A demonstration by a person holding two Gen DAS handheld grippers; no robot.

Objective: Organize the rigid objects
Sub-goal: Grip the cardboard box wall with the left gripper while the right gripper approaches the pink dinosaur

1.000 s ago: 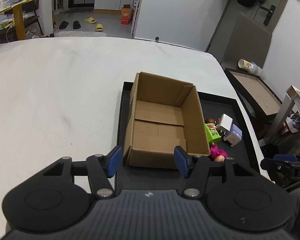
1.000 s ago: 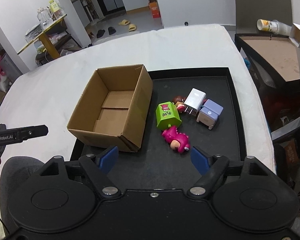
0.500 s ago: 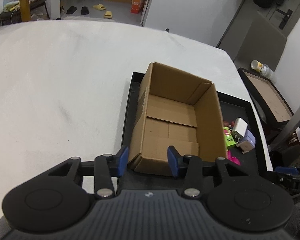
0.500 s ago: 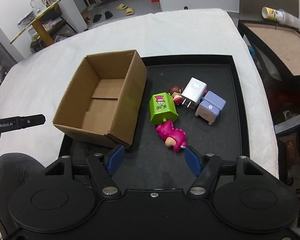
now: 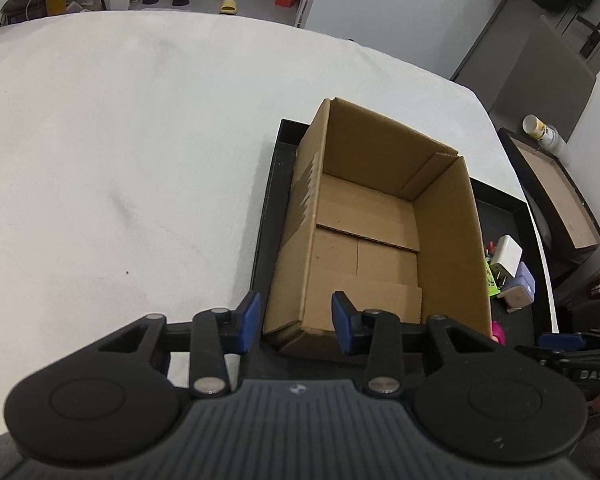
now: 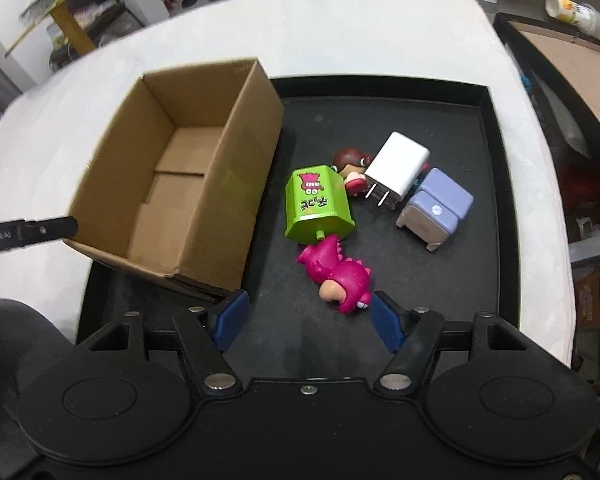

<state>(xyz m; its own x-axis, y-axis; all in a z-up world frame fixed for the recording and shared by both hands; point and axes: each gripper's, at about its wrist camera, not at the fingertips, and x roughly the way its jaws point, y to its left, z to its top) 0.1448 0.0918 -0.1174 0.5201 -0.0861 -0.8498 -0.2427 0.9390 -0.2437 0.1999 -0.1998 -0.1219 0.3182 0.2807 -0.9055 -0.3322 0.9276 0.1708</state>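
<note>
Both grippers hang over the near end of the worktop [image 5: 120, 160], a broad white-covered surface. The left gripper [image 5: 296, 324] has its blue pads partly spread around the near left corner of the cardboard box [image 5: 384, 232] without pressing it. The right gripper [image 6: 306, 322] stands wider, nothing between its pads; its right pad sits just beside the pink toy, and I cannot tell whether they touch.

A black tray [image 6: 496, 200] lies on the worktop, its near rim hidden behind the gripper bodies. The box, open and empty, sits on the tray's left part, its left wall reaching over the tray's edge. From the left wrist view its right wall hides most of the toys.

To the right of the box, on the tray floor, lies a green block [image 6: 318, 204] on its side, touching the pink dinosaur figure [image 6: 340, 276] below it. A lilac two-part box [image 6: 436, 208] lies tipped further right. A white charger [image 6: 398, 168], prongs toward us, rests over a small brown-haired figure [image 6: 350, 160], covering most of it, so its pose is hard to make out.
</note>
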